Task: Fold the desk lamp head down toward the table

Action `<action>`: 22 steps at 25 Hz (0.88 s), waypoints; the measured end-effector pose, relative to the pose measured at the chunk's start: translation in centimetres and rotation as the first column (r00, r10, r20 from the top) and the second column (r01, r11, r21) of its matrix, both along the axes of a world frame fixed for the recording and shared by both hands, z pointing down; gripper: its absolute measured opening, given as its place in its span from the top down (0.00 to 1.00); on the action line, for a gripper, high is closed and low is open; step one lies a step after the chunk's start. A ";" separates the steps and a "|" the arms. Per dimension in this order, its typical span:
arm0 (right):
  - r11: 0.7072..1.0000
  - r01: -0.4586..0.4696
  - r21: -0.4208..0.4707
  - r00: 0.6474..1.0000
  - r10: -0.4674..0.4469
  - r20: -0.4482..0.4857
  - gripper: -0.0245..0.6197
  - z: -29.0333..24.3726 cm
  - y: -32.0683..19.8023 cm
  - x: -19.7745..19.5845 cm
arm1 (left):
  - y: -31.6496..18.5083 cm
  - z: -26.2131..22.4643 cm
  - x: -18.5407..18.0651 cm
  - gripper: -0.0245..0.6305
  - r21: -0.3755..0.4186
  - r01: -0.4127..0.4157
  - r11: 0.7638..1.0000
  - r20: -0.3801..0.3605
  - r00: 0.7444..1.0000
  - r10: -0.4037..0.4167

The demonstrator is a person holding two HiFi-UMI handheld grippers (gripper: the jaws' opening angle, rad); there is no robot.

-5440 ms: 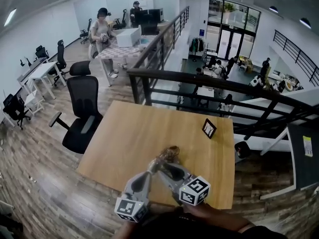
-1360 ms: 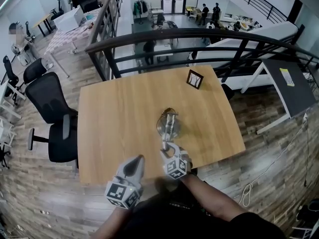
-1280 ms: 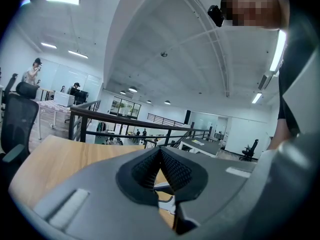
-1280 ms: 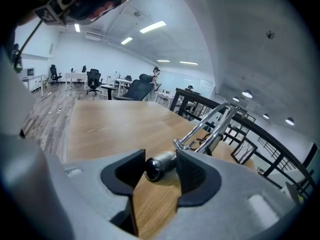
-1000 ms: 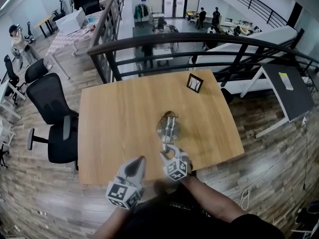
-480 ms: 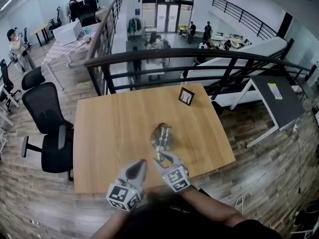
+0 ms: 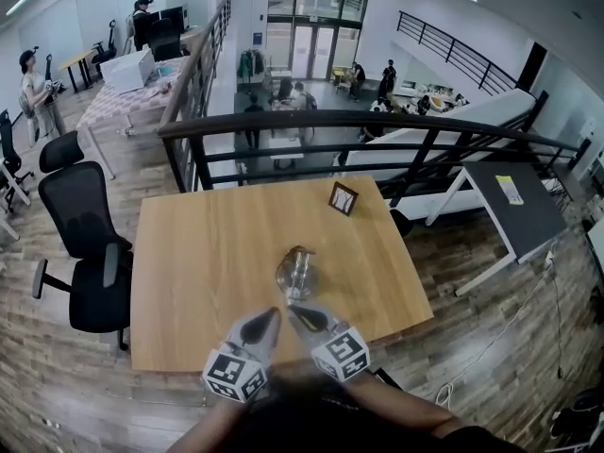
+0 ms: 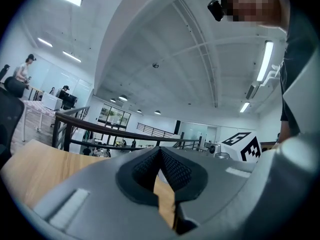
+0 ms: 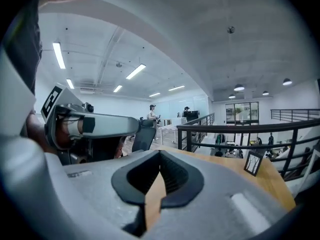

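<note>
The desk lamp (image 7: 295, 273), silvery and seen from above, stands on the wooden table (image 7: 203, 253) a little right of the middle. Both grippers hover side by side near the table's front edge, just short of the lamp and touching nothing. My left gripper (image 7: 271, 314) is shut, and its fingertips meet over bare wood in the left gripper view (image 8: 160, 149). My right gripper (image 7: 293, 311) is also shut and empty, with its tips pressed together in the right gripper view (image 9: 160, 154). How the lamp's arm is folded is not clear from above.
A small picture frame (image 7: 343, 198) stands near the table's far edge, also seen in the right gripper view (image 9: 251, 162). A black railing (image 7: 377, 125) runs behind the table over a drop. A black office chair (image 7: 87, 243) is at the left, a dark desk (image 7: 514, 201) at the right.
My right gripper was open at the lamp; it has since come back off it, risen and shut with nothing in it. The left gripper has lifted slightly.
</note>
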State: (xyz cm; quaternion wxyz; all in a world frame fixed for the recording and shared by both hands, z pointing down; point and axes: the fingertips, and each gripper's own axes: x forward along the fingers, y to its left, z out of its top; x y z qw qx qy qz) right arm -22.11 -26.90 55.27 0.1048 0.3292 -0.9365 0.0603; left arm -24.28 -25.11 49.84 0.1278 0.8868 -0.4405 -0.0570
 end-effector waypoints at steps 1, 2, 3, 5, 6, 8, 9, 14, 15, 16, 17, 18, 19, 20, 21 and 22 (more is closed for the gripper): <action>1.000 -0.003 0.001 1.000 0.003 0.008 0.96 -0.3 0.1 0.4 | 0.2 -0.2 0.3 0.96 0.002 0.000 1.000 0.002 1.000 0.000; 1.000 -0.004 0.006 1.000 0.004 0.018 0.96 -0.8 0.2 0.8 | 0.4 -0.4 0.7 0.96 0.006 0.002 1.000 0.005 1.000 -0.002; 1.000 -0.004 0.011 1.000 0.003 0.028 0.96 -1.2 0.3 1.1 | 0.6 -0.6 0.9 0.96 0.011 0.005 1.000 0.010 1.000 -0.005; 1.000 0.001 0.007 0.999 -0.002 0.048 0.96 -1.7 0.6 1.9 | 0.9 -0.9 1.5 0.96 0.018 0.013 1.000 0.018 1.000 -0.014; 1.000 0.005 0.000 0.998 -0.005 0.057 0.96 -1.8 1.0 2.3 | 1.1 -1.0 1.9 0.96 0.020 0.017 1.000 0.021 1.000 -0.017; 1.000 0.014 0.001 0.997 -0.014 0.073 0.96 -2.2 1.8 3.2 | 1.5 -1.3 2.9 0.96 0.026 0.021 0.999 0.027 0.999 -0.022; 1.000 0.019 0.008 0.997 -0.019 0.080 0.96 -2.4 2.2 3.8 | 1.8 -1.4 3.6 0.96 0.028 0.023 0.999 0.031 0.999 -0.024; 0.998 0.054 0.017 0.994 -0.055 0.098 0.96 -2.5 4.8 7.6 | 3.6 -1.8 8.0 0.96 0.031 0.043 0.999 0.039 0.998 -0.044; 0.998 0.059 0.017 0.994 -0.060 0.095 0.96 -2.5 5.5 8.4 | 4.2 -1.9 8.9 0.96 0.031 0.049 0.998 0.038 0.998 -0.050; 0.998 0.062 0.019 0.994 -0.063 0.093 0.96 -2.5 6.2 9.3 | 4.9 -2.0 9.7 0.96 0.033 0.054 0.998 0.035 0.998 -0.055; 0.998 0.064 0.023 0.993 -0.066 0.093 0.96 -2.6 6.8 10.2 | 5.5 -2.1 10.6 0.96 0.038 0.058 0.998 0.030 0.998 -0.060; 0.997 0.067 0.027 0.993 -0.069 0.095 0.96 -2.7 7.3 11.1 | 6.1 -2.1 11.5 0.96 0.042 0.063 0.997 0.024 0.998 -0.064; 0.997 0.070 0.028 0.993 -0.073 0.096 0.96 -2.6 7.9 12.0 | 6.7 -2.1 12.5 0.96 0.045 0.068 0.997 0.019 0.997 -0.069; 0.997 0.075 0.026 0.992 -0.077 0.096 0.96 -2.4 8.5 12.9 | 7.3 -1.9 13.4 0.96 0.043 0.073 0.996 0.015 0.997 -0.074; 0.997 0.079 0.022 0.992 -0.081 0.094 0.96 -2.1 9.2 13.9 | 7.9 -1.5 14.3 0.96 0.038 0.079 0.996 0.010 0.997 -0.079; 0.996 0.084 0.017 0.992 -0.085 0.093 0.96 -1.7 10.0 14.9 | 8.6 -1.1 15.2 0.96 0.034 0.086 0.996 0.006 0.996 -0.086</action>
